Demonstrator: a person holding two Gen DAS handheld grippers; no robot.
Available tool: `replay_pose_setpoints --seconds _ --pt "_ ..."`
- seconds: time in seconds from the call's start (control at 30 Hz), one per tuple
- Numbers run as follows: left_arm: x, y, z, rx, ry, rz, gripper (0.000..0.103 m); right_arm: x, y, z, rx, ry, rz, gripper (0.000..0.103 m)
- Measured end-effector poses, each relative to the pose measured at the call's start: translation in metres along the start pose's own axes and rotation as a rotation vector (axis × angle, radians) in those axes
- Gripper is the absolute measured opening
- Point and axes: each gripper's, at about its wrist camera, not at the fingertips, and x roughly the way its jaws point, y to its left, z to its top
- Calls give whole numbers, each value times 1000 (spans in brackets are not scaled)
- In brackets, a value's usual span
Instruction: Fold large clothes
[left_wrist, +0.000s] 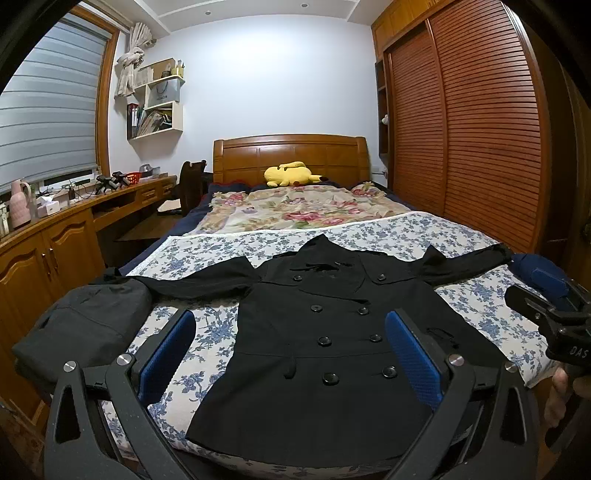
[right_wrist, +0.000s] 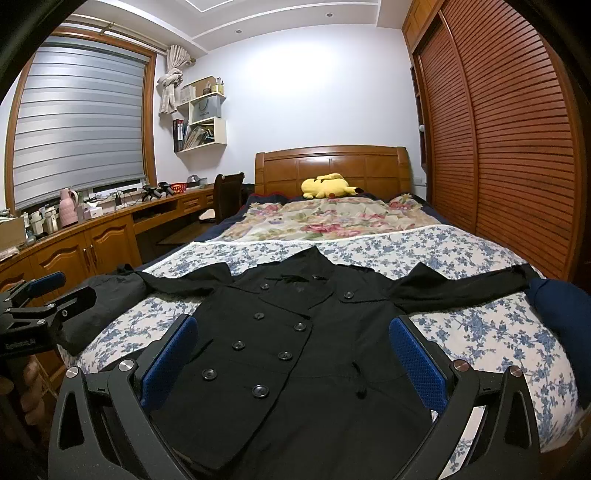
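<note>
A black double-breasted coat lies flat and face up on the bed, both sleeves spread out sideways and its hem at the near edge. My left gripper hovers open above the coat's lower left part, blue pads wide apart and nothing between them. My right gripper is open in the same way above the coat, a little further right. Each gripper shows at the edge of the other's view: the right gripper, the left gripper.
The blue floral sheet covers the near half of the bed. A dark grey folded garment lies at its left corner, a navy garment at the right. A flowered quilt and yellow plush lie beyond. Desk left, louvred wardrobe right.
</note>
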Motion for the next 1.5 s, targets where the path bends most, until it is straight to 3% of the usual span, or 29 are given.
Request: replay_pose_setpoints --seconds 1.5 --pt "3 1 4 1 -3 -3 103 3 -3 -2 -3 1 13 103"
